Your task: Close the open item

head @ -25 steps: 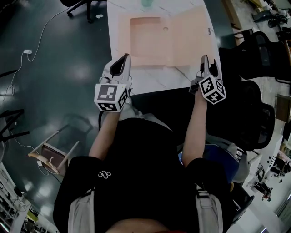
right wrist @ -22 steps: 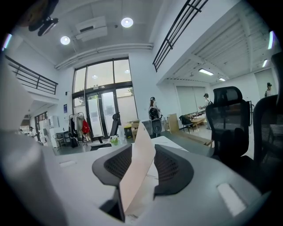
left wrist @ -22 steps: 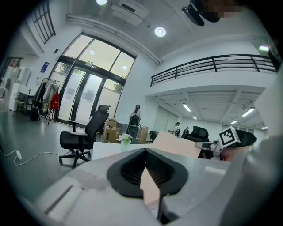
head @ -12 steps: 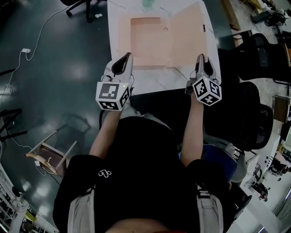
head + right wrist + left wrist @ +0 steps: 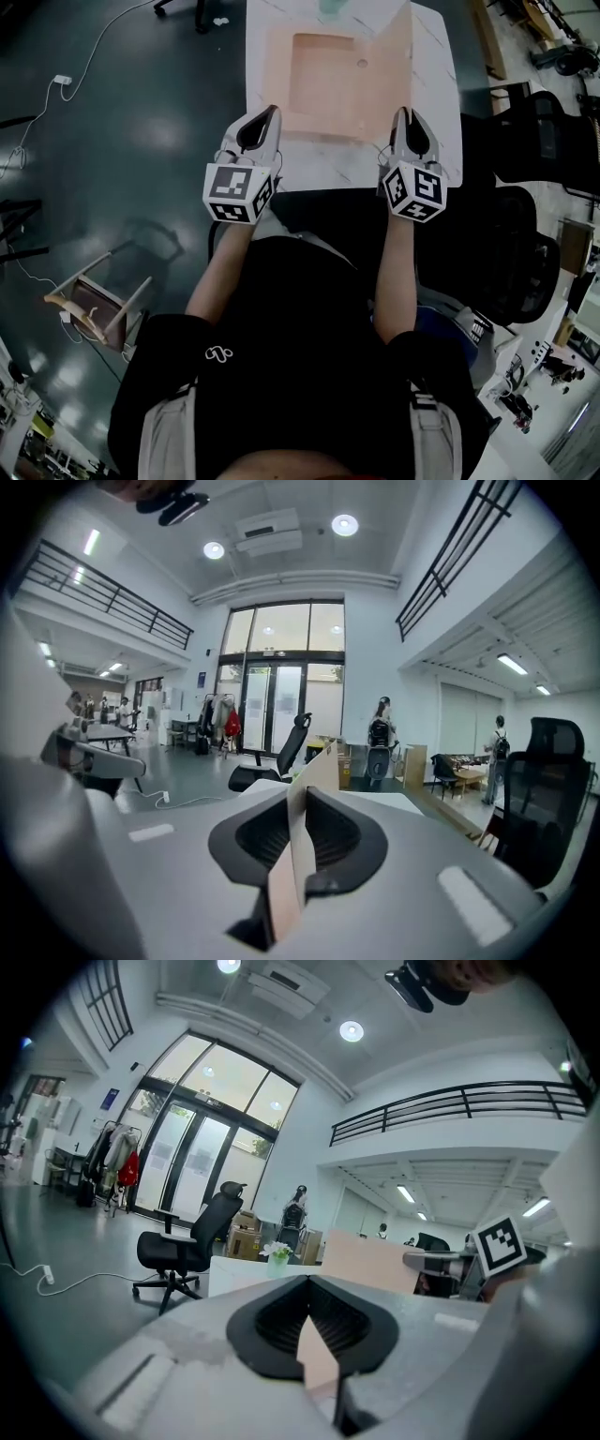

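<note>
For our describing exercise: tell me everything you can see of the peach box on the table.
The box is flat, shallow and pale peach, apparently card, lying open on the white marbled table. Its tray has a square recess. Its lid stands raised along the tray's right side. The right tongs are clamped on the lid's near edge, having just closed on it; the left tongs sit at the near left corner with peach card between them.

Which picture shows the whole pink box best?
The head view: it looks down on the open box, showing its inside and raised lid together. The left gripper view shows mostly the lid's face; the right gripper view shows the lid edge-on.
</note>
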Available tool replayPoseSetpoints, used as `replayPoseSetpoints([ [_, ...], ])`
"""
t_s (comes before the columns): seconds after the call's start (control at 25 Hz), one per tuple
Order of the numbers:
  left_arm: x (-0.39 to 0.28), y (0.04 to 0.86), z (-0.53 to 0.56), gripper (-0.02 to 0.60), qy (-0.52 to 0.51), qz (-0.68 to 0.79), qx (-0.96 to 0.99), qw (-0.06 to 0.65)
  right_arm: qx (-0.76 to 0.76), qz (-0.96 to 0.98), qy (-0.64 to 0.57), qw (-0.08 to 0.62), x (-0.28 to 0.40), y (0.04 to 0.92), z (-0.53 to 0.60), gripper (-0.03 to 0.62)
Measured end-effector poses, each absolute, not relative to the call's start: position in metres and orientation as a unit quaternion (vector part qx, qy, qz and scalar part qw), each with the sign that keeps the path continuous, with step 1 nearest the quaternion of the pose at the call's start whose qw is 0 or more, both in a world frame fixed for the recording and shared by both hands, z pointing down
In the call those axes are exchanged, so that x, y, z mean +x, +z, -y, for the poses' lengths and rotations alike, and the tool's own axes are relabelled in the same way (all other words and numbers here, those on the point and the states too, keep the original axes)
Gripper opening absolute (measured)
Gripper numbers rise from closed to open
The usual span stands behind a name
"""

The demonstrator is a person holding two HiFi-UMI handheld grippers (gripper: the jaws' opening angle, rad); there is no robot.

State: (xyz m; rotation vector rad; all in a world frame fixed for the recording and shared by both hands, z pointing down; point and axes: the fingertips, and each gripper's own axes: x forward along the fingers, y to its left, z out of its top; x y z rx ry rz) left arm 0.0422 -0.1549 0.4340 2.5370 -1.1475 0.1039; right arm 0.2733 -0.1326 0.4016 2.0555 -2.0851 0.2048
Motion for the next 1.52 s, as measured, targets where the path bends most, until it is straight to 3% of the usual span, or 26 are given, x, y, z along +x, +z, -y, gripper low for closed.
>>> replayPoseSetpoints([
  [0.68,0.0,0.465,0.158,0.0,0.062,0.43,0.88,0.19,0.557,0.771,-0.023,0.308,0.127,0.453,0.164,0.04],
  [1.52,-0.003,0.512,0.148,0.0,0.148,0.407,0.879,0.199,0.429,0.811,0.019,0.398,0.057,0.54,0.17,0.054],
])
